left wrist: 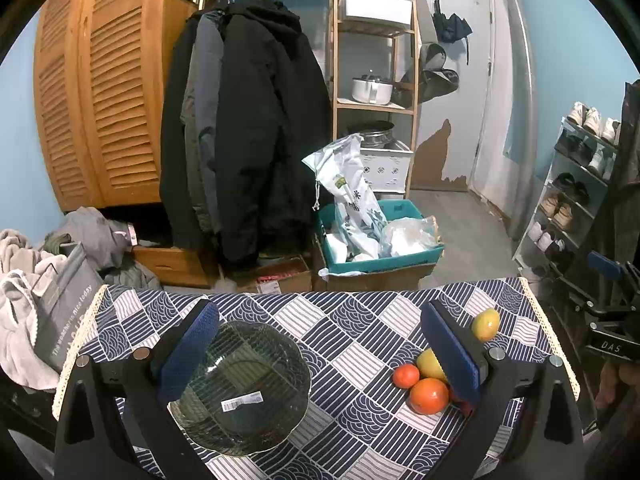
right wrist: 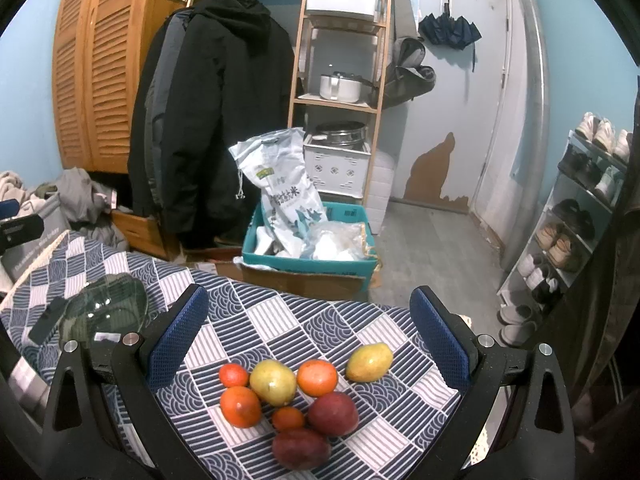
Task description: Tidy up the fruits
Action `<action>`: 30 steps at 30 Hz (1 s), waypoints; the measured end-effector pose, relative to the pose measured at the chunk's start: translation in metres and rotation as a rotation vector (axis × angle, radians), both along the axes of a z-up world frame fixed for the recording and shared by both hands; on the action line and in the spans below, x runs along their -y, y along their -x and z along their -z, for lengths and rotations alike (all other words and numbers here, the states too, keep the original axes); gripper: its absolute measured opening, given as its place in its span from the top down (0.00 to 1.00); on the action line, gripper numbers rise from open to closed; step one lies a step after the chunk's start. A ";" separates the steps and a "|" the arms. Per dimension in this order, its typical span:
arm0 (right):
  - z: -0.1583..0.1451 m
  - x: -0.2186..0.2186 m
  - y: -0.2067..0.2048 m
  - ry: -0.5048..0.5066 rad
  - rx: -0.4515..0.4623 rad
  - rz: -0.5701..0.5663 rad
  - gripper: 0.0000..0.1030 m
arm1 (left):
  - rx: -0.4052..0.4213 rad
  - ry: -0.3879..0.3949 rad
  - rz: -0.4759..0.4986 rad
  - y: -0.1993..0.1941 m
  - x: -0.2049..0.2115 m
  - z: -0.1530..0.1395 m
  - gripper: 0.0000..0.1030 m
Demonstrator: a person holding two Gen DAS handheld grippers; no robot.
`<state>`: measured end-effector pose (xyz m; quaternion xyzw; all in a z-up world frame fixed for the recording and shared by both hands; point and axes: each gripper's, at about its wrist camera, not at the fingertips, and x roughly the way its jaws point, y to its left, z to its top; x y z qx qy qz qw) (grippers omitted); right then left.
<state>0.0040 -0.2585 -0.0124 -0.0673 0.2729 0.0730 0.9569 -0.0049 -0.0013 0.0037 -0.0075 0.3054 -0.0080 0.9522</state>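
Nothing is sorted yet. The glass bowl (left wrist: pixel 244 388), lower left, is empty. The fruits (right wrist: pixel 296 396) sit low in the middle, on the tablecloth (right wrist: pixel 280 320). The left gripper (left wrist: pixel 320 356) and right gripper (right wrist: pixel 308 344) are wide, holding nothing.

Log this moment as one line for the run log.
left gripper: open, over glass bowl | right gripper: open, above fruit pile | bowl: empty | fruit: all on tablecloth

Both pictures are evenly lit by soft indoor light, with a cool blue tint. The shadows are weak. The glass bowl (right wrist: pixel 106 312) shows small white glare. Fisheye distortion bends the door (left wrist: pixel 480 80) and the walls, and the corners are black. The focus is mostly sharp.
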 end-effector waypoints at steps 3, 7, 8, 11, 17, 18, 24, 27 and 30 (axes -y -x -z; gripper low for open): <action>0.000 0.000 0.000 -0.001 0.001 0.000 0.03 | -0.002 0.000 0.001 0.000 0.002 0.000 0.01; 0.000 0.000 0.000 -0.001 0.001 -0.001 0.03 | -0.001 0.002 0.001 0.000 0.001 0.000 0.01; 0.000 -0.001 0.000 -0.001 0.001 -0.001 0.03 | -0.001 0.001 0.001 0.000 0.001 0.000 0.01; 0.000 -0.001 0.000 0.000 0.001 -0.001 0.03 | -0.002 0.002 0.001 0.000 0.001 0.000 0.01; 0.000 -0.001 0.000 -0.001 0.000 0.000 0.03 | -0.001 0.002 0.001 0.000 0.001 0.000 0.01; 0.000 -0.001 0.000 0.000 0.001 -0.001 0.03 | -0.001 0.001 0.001 0.000 0.001 0.000 0.01; 0.000 -0.004 0.001 0.002 -0.005 -0.001 0.03 | -0.005 0.001 0.002 0.002 0.003 -0.001 0.01; 0.001 -0.004 0.002 -0.001 -0.006 -0.002 0.03 | -0.006 0.002 0.002 0.002 0.004 0.000 0.01; 0.002 -0.004 0.002 -0.001 -0.006 -0.003 0.03 | -0.006 0.001 0.003 0.001 0.003 0.001 0.01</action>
